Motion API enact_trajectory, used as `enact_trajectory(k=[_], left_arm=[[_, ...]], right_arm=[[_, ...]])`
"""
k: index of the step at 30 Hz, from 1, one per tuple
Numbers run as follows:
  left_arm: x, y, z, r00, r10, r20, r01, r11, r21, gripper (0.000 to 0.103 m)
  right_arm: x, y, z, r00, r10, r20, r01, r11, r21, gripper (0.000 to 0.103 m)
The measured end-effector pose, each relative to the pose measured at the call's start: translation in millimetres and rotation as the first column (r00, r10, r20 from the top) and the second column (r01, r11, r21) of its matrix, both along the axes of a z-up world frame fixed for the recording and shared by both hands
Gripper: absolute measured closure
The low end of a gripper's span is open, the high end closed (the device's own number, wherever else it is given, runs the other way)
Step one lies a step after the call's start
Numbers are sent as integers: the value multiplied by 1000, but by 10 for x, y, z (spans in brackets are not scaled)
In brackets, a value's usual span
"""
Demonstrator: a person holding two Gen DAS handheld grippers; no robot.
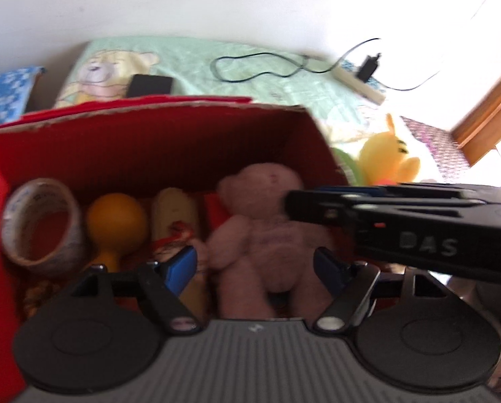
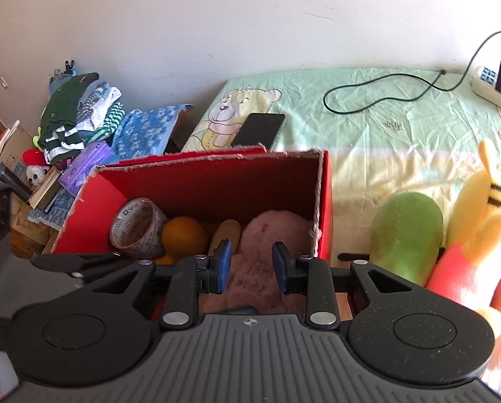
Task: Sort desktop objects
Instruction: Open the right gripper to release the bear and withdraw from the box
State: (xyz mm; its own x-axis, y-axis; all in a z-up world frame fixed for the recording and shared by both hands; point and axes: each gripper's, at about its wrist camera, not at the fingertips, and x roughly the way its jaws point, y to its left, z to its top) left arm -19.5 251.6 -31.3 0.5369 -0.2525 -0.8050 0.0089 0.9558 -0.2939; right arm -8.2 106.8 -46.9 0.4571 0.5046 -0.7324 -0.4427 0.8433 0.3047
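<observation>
A red cardboard box [image 1: 149, 114] [image 2: 216, 158] stands on the bed. Inside lie a pink teddy bear [image 1: 260, 221] [image 2: 274, 228], a tape roll [image 1: 42, 221] [image 2: 137, 228], an orange ball-shaped toy [image 1: 116, 221] [image 2: 183, 235] and a pale yellow item [image 1: 173, 215]. My left gripper [image 1: 253, 265] hangs open over the box; the bear lies below, free of its blue pads. My right gripper [image 2: 252, 265] [image 1: 289, 205] reaches in from the right above the bear's head, its pads a narrow gap apart with nothing between them.
To the right of the box lie a green plush [image 2: 405, 235] and a yellow plush [image 2: 478, 221] [image 1: 384, 158]. A black phone [image 2: 260, 127], a looped cable [image 2: 378, 94] and a power strip [image 2: 492, 90] are on the sheet behind. Folded clothes [image 2: 79, 114] pile up at left.
</observation>
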Motion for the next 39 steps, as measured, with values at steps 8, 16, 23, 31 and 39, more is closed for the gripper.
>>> enact_trajectory(k=[8,16,23,31,39], left_arm=[[-14,98,-50,996,86,-39,-83,993,85,25],[-123,52,-11,993,121,5,-120,977,176,16],[-184,-85,55,989,143,28,-146,966,215,12],[-242,-210,76,990,133,54,-142,960,243,5],[-230,-355,25,990,143,-2,-138,956,259,5]], right_arm=[[-89,-52,-19,1000,-29,4,29,1000,9,73],[-163,-123,-11,997,-71,-24,72,997,36,75],[-253,-166,6,994,-111,-18,111,993,30,74],[-330,-215,-17,993,-122,-4,122,991,56,74],[-347,-276,-42,994,-109,-1,109,990,94,75]])
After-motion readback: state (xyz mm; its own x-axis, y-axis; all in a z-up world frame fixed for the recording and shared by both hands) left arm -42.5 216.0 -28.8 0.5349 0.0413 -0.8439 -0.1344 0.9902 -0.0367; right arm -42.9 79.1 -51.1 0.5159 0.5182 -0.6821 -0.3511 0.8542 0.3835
